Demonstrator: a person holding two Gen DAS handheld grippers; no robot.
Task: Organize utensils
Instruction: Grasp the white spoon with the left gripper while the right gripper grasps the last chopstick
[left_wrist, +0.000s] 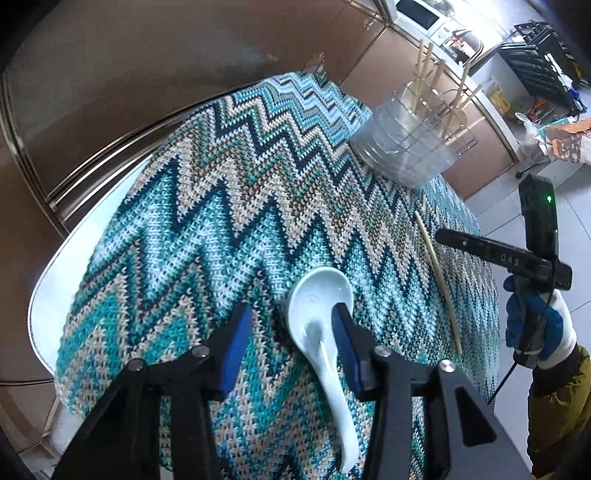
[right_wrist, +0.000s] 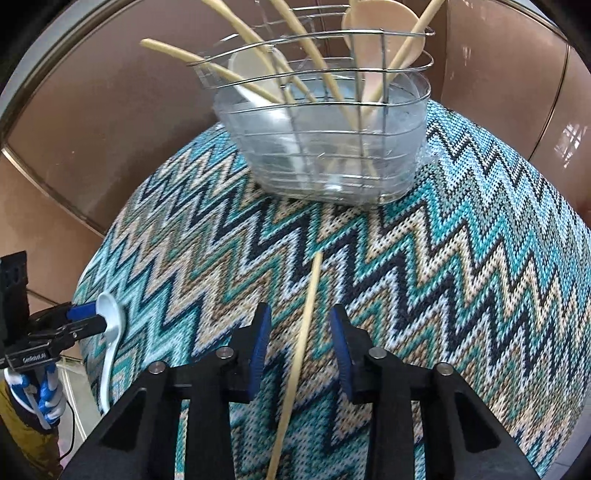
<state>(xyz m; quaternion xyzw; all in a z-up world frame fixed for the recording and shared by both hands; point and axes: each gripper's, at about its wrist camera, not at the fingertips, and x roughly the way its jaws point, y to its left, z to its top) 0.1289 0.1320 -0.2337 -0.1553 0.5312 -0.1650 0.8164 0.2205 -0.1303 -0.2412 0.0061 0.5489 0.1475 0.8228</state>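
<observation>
A white ceramic soup spoon lies on the zigzag cloth between my left gripper's open fingers, its handle toward me and close to the right pad. It also shows in the right wrist view. A single pale chopstick lies on the cloth between my right gripper's open fingers, untouched; it shows in the left wrist view too. A wire utensil basket with a clear liner stands at the far end, holding several chopsticks and spoons.
The zigzag knit cloth covers a round white table. Brown cabinet doors stand behind it. A microwave sits on a counter far back. A black crate rack stands on the tiled floor at right.
</observation>
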